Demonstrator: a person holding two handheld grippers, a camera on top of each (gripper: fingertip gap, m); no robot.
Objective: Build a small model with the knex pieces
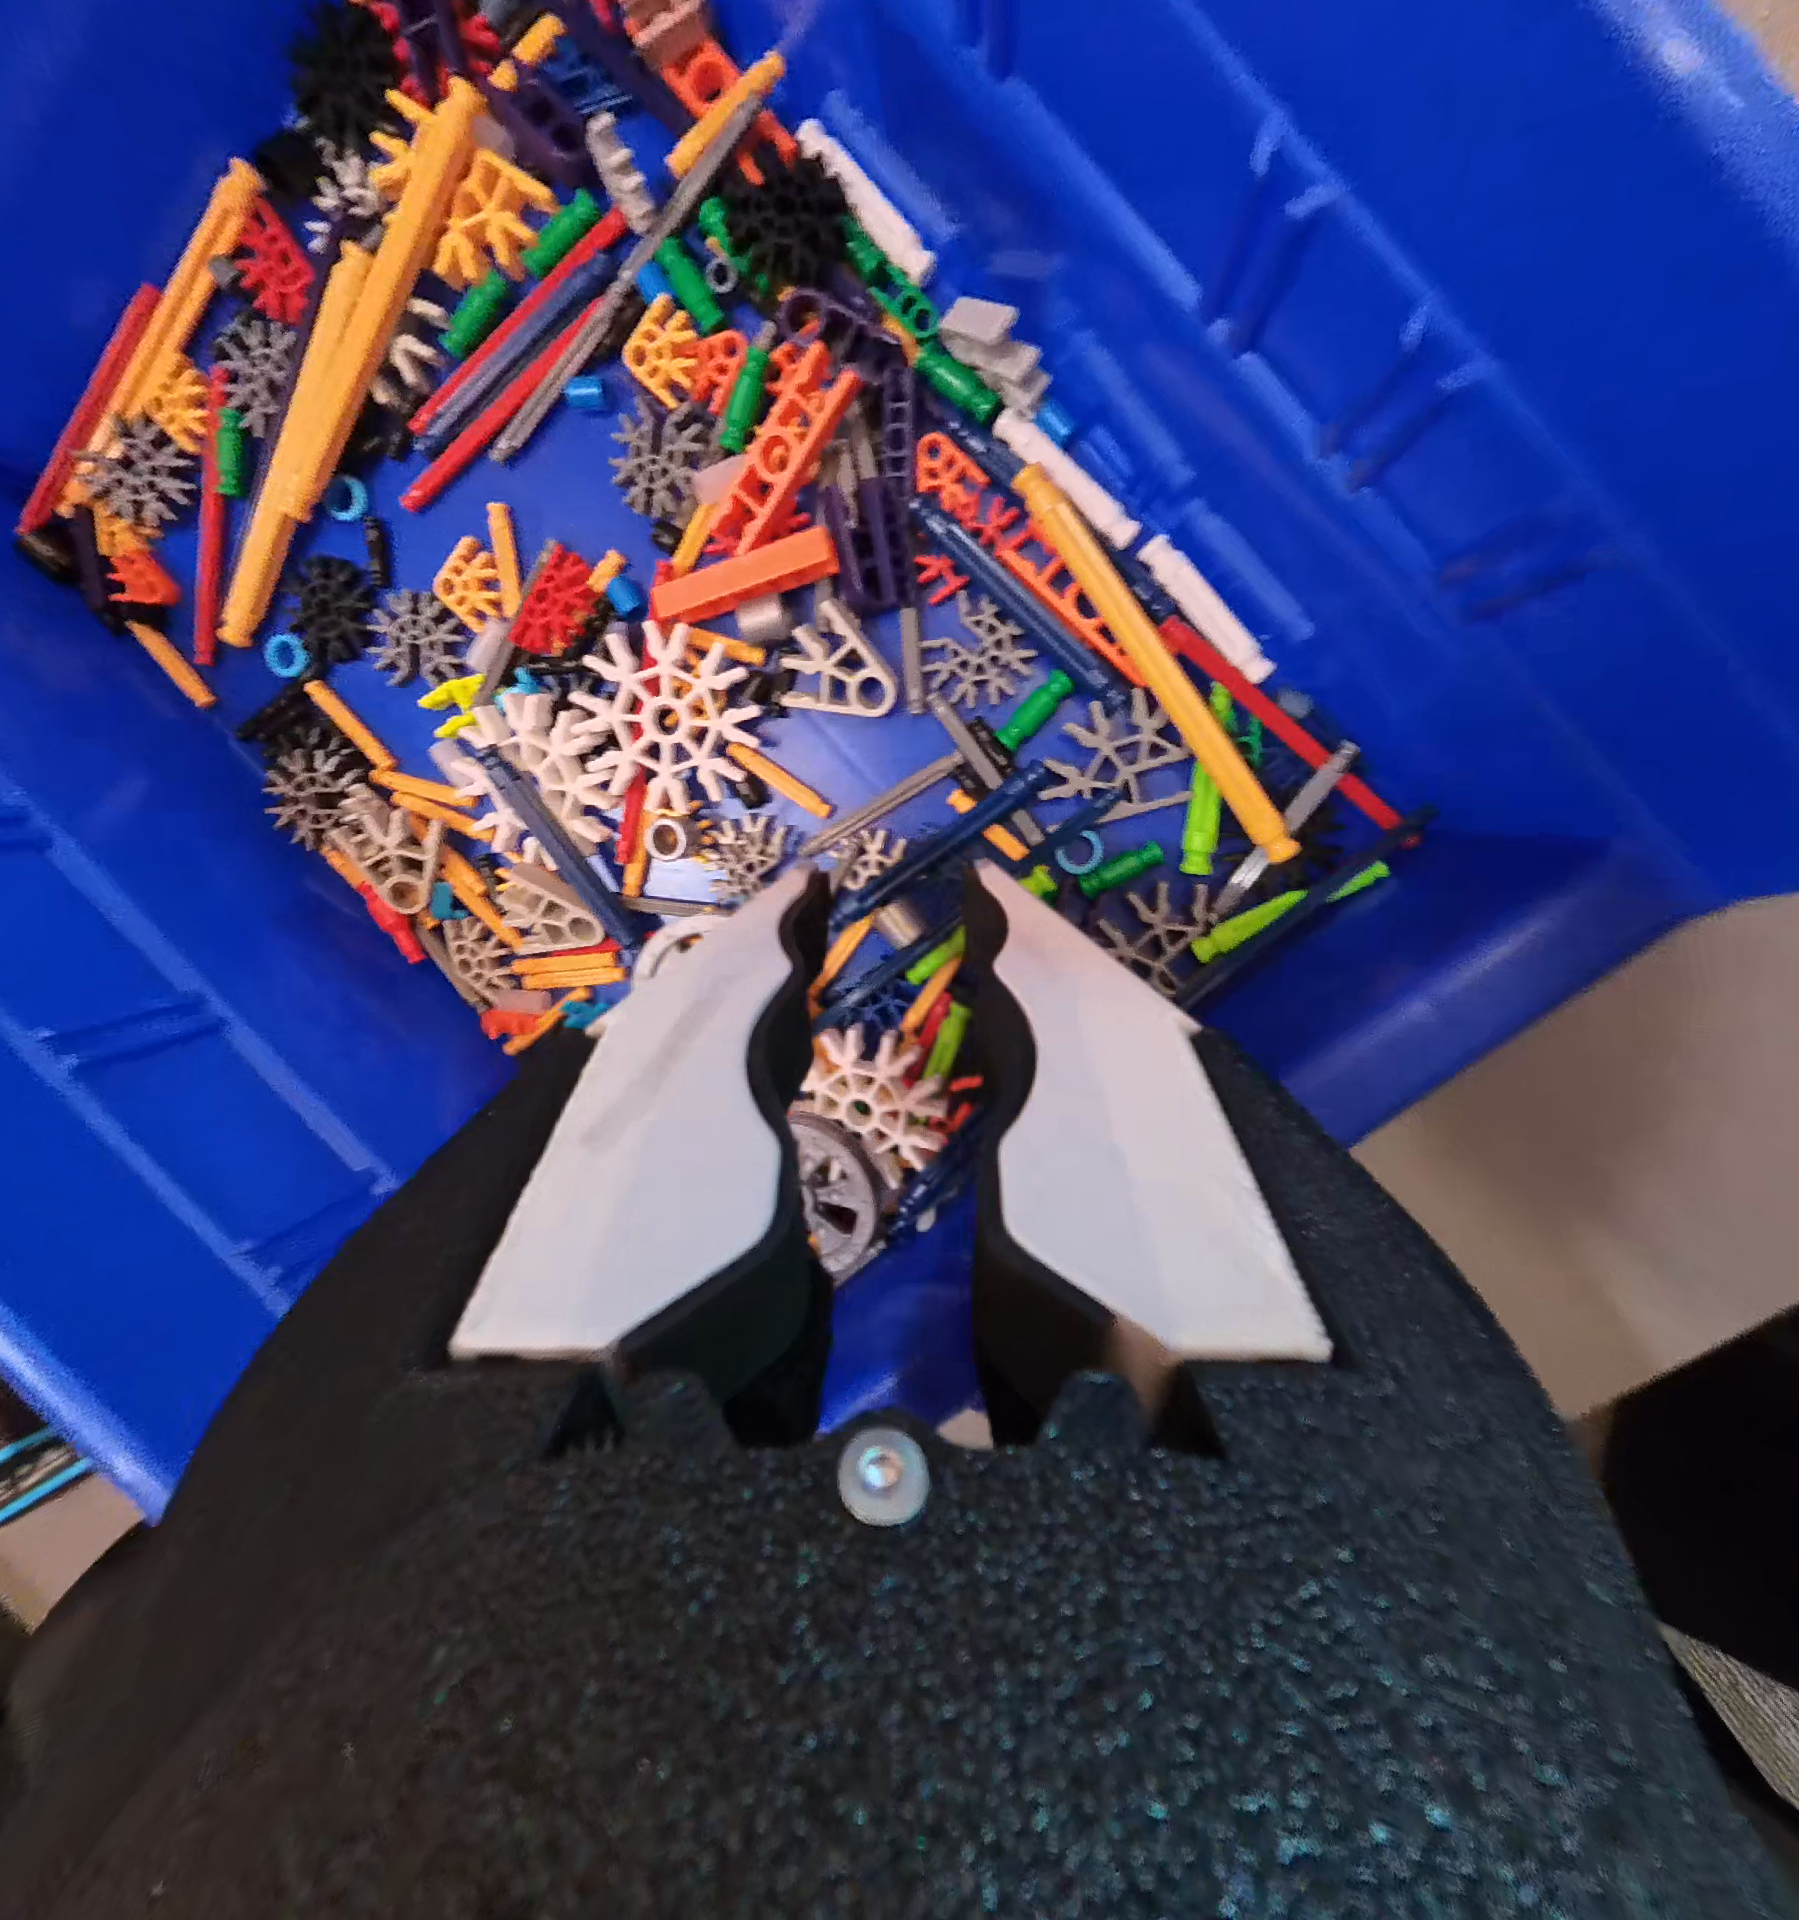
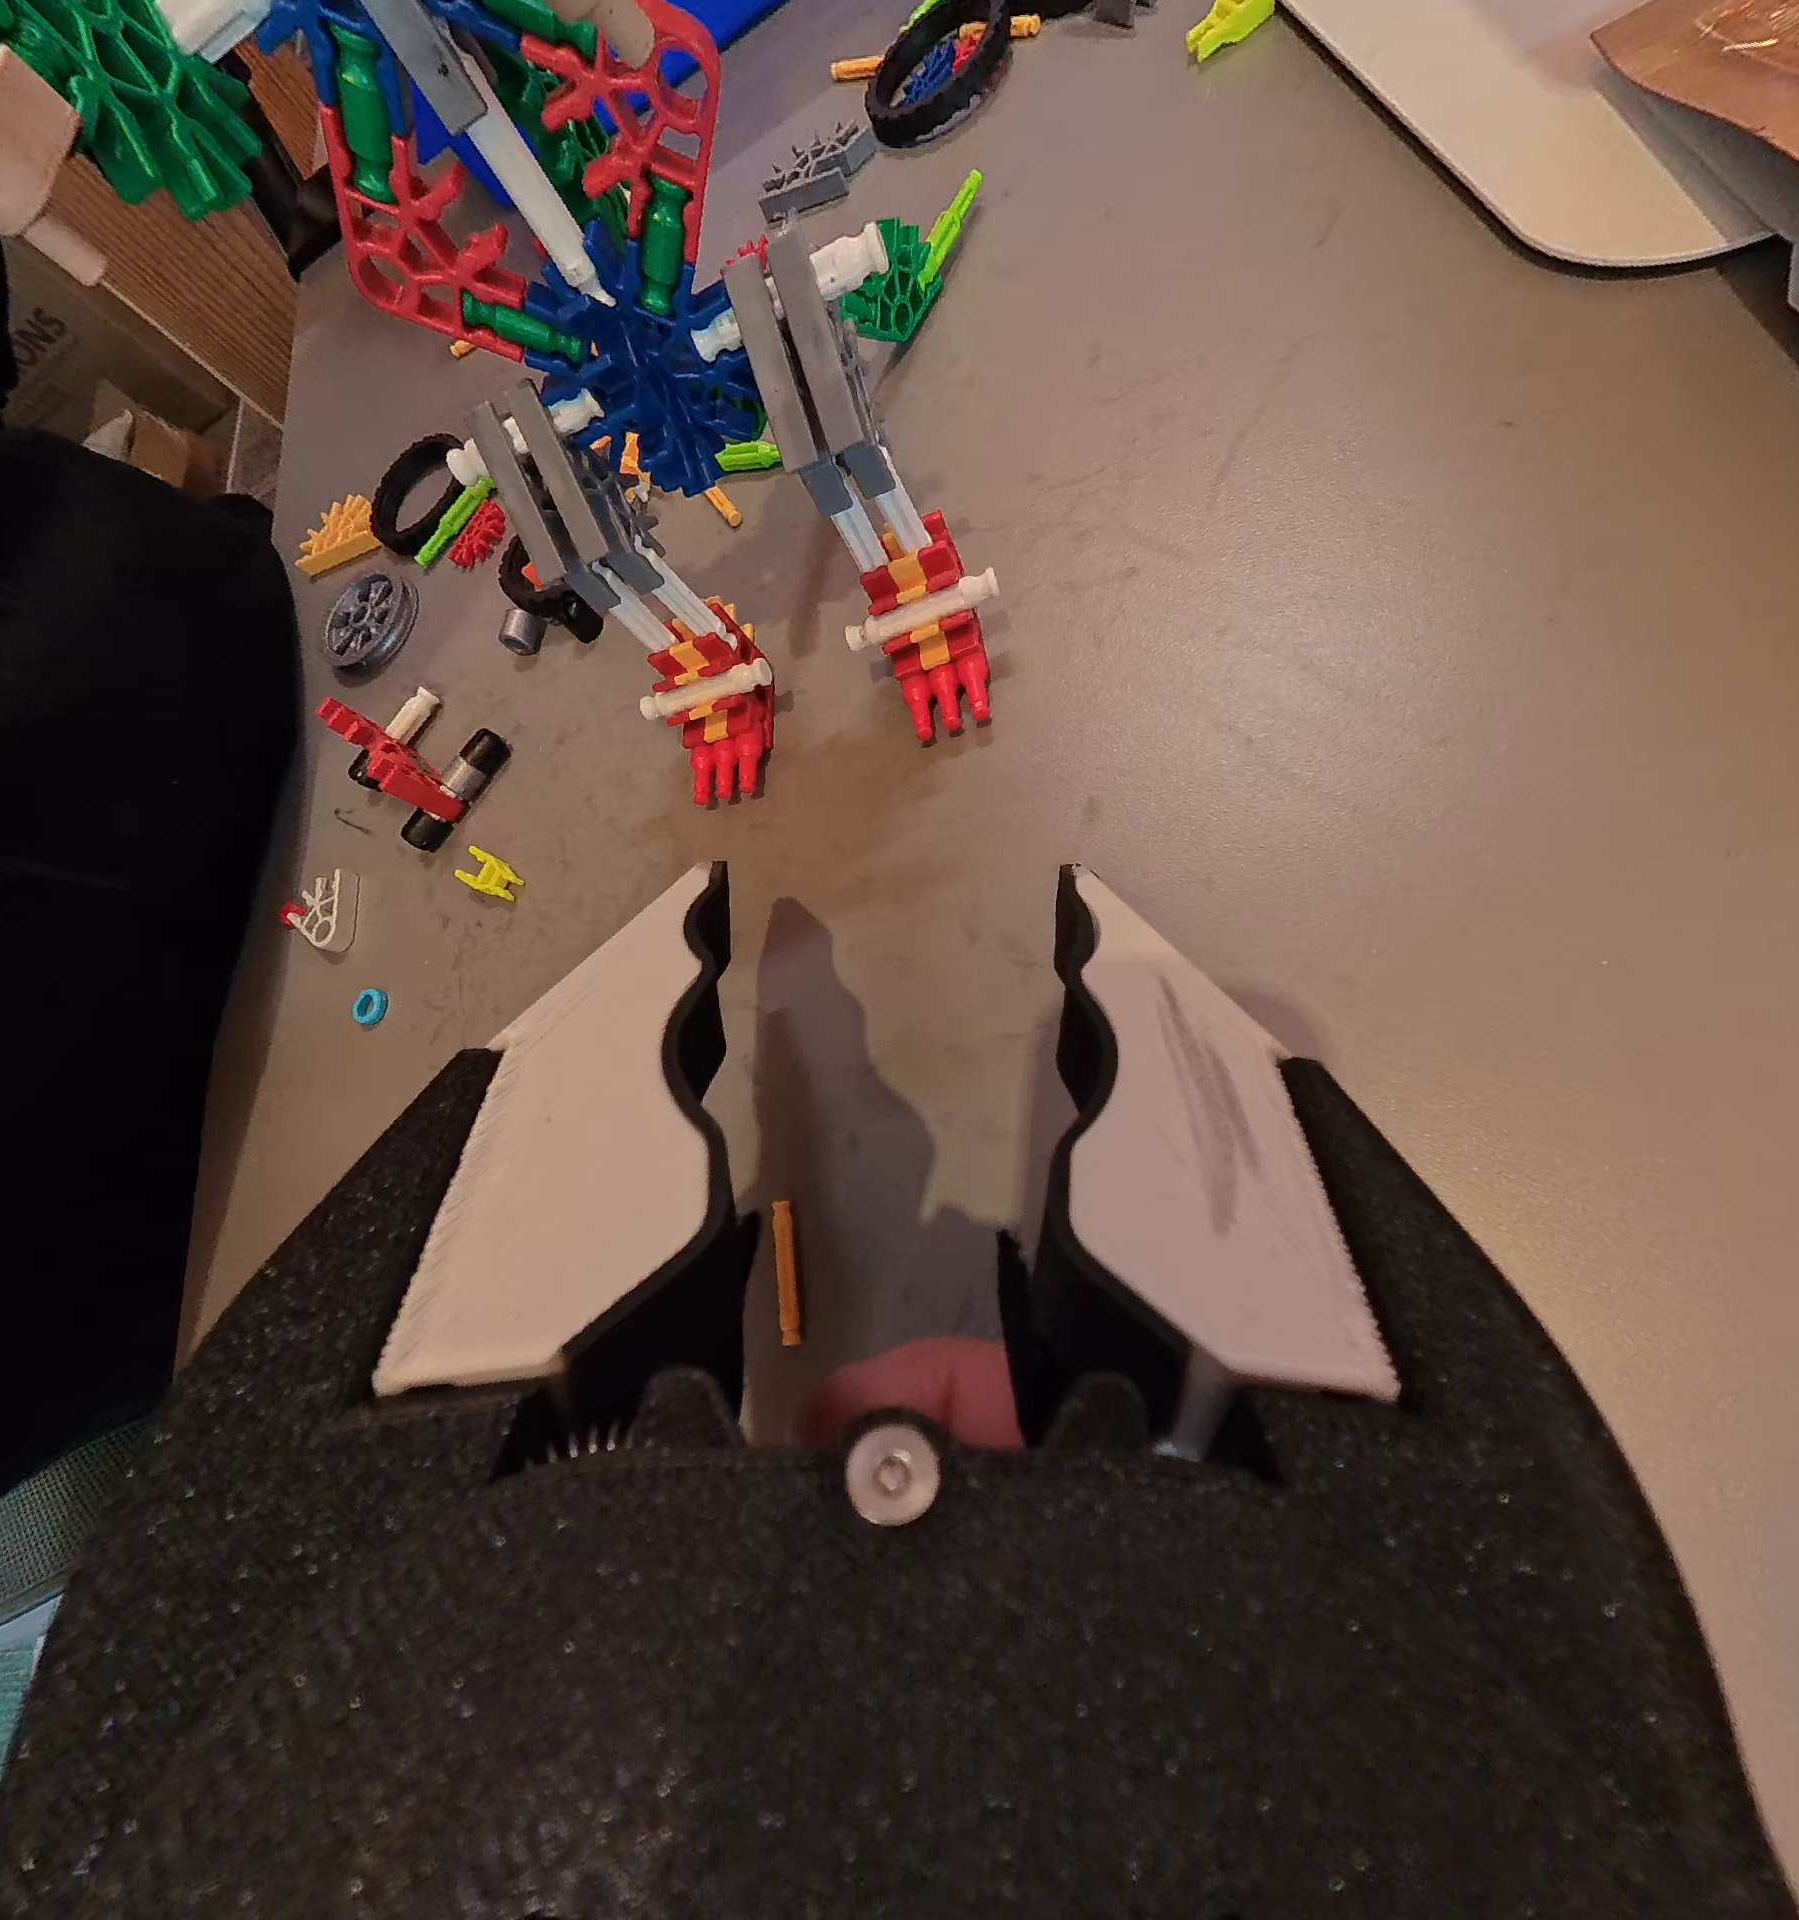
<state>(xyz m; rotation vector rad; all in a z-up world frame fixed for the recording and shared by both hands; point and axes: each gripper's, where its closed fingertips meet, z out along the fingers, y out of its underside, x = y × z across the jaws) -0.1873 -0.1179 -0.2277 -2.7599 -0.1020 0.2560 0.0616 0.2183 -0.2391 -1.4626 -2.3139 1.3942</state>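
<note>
Blue bin point(image 1: 1394, 416) under left gripper point(image 1: 895, 883), seemingly empty

Your right gripper point(image 2: 893, 883) hangs over the grey table point(image 2: 1342, 644), jaws spread wide with nothing between them. A small orange rod point(image 2: 787, 1273) lies on the table low in the gap. Above centre stands a rod-and-connector model point(image 2: 656, 343), its two red feet point(image 2: 926, 644) nearest your fingertips. Loose wheels and pieces scatter at left.

Grey table point(image 2: 1290, 623) under scattered construction-toy pieces point(image 2: 407, 748).
</note>
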